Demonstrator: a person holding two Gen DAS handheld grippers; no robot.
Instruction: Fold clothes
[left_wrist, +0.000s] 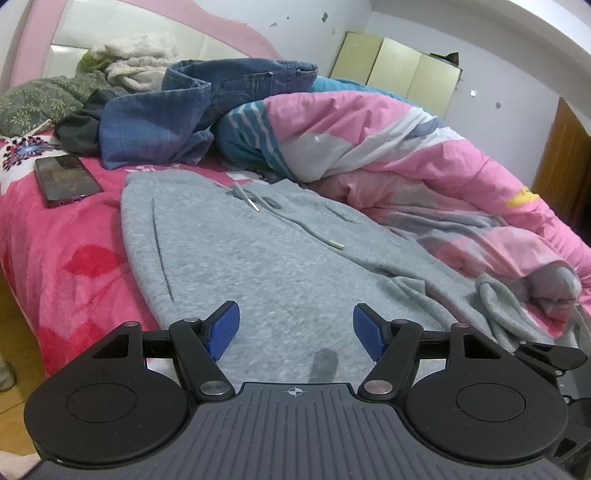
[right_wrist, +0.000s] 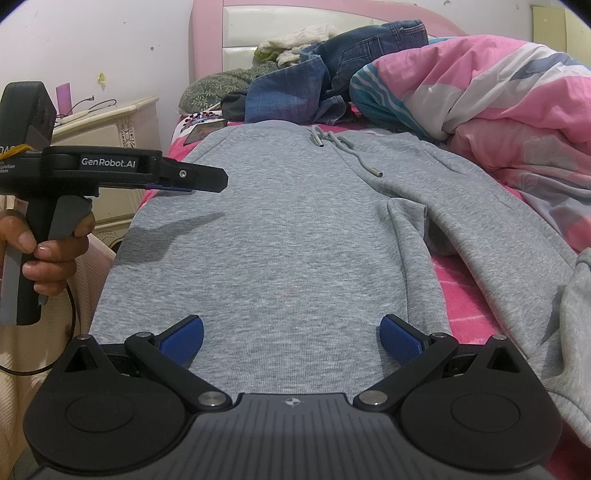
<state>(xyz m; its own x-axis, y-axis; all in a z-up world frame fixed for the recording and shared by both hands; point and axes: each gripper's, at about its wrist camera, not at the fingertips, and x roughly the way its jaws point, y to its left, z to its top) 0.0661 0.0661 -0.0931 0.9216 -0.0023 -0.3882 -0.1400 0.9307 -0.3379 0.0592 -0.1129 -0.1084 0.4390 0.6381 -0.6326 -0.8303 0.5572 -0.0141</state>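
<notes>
A grey hoodie (left_wrist: 280, 266) is being kept flat on the bed (left_wrist: 62, 266), ready for folding.

Left wrist view: the left tool (left_wrist: 295, 334) is being held over the hem with its pads apart and nothing between them; the phone (left_wrist: 66, 179) and jeans (left_wrist: 177, 114) are lying clear of the working area. Right wrist view: the right tool (right_wrist: 291, 339) is being held open above the hem too, and the right sleeve (right_wrist: 491, 218) is lying spread sideways, probably for folding in first.

Quilt (left_wrist: 388, 147) crowding hoodie (left_wrist: 266, 258), seemingly.
</notes>
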